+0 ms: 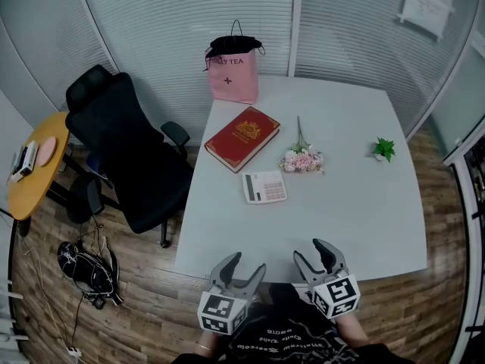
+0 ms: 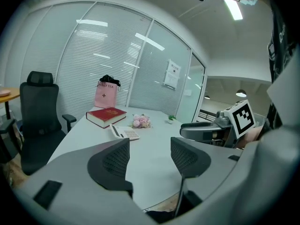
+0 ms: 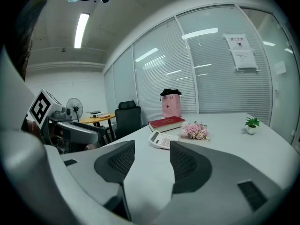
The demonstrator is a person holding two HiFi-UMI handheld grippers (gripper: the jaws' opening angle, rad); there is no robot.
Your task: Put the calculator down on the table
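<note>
Head view shows the calculator (image 1: 264, 187) already lying on the table (image 1: 356, 211), both the left gripper (image 1: 236, 268) and right gripper (image 1: 317, 254) released and empty, so nothing seems left to do

A red book (image 1: 242, 138) lies near a pink bag (image 1: 233, 74) and pink flowers (image 1: 301, 158); a potted plant (image 1: 383, 149) stands apart.

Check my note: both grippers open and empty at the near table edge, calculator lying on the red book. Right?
Not quite: the head view shows the calculator flat on the table, beside the red book, not on it. The rest holds.
</note>
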